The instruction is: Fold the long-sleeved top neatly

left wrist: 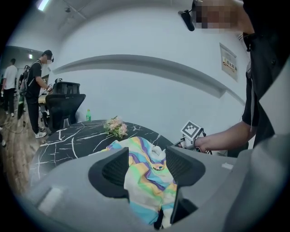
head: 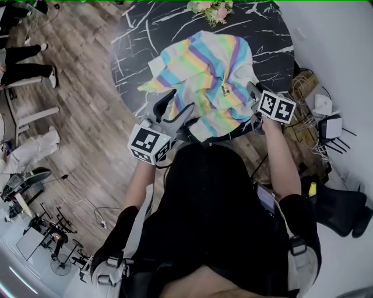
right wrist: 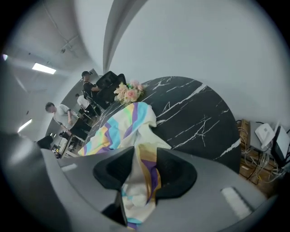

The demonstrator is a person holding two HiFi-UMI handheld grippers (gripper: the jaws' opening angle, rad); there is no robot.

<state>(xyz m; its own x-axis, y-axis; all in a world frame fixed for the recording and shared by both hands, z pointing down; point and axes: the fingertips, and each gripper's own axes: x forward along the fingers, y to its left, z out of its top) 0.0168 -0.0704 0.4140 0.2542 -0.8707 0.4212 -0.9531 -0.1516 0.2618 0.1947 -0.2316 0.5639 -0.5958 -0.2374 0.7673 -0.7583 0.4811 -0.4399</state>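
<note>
Black marble with white veins covers the round table (head: 145, 35), set on a wood floor by a pale wall. A bunch of flowers (head: 213, 9) lies at its far edge. The striped top (head: 204, 75) is rumpled on the near right part of the table, and its near edge droops over the rim toward the person.

The step in hand looks like taking the near hem at two points so the top can be drawn flat before any fold. The right claw (right wrist: 145, 158) is clamped on a bunched fold of the top, with cloth filling the narrow gap between its jaws. The left claw (left wrist: 147, 158) has its jaws apart. The hem lies between them and runs down into the throat, but I see no pinch yet.

To do this well, the left should close on a matching spot of the hem, level with the right. Both should then lift evenly and keep the hem taut. The pull is best toward the near side, away from the flowers.

Both forearms reach forward from the body, the right forearm (head: 280, 157) straighter. The right claw tips down more steeply, while the left looks almost level across the table.
</note>
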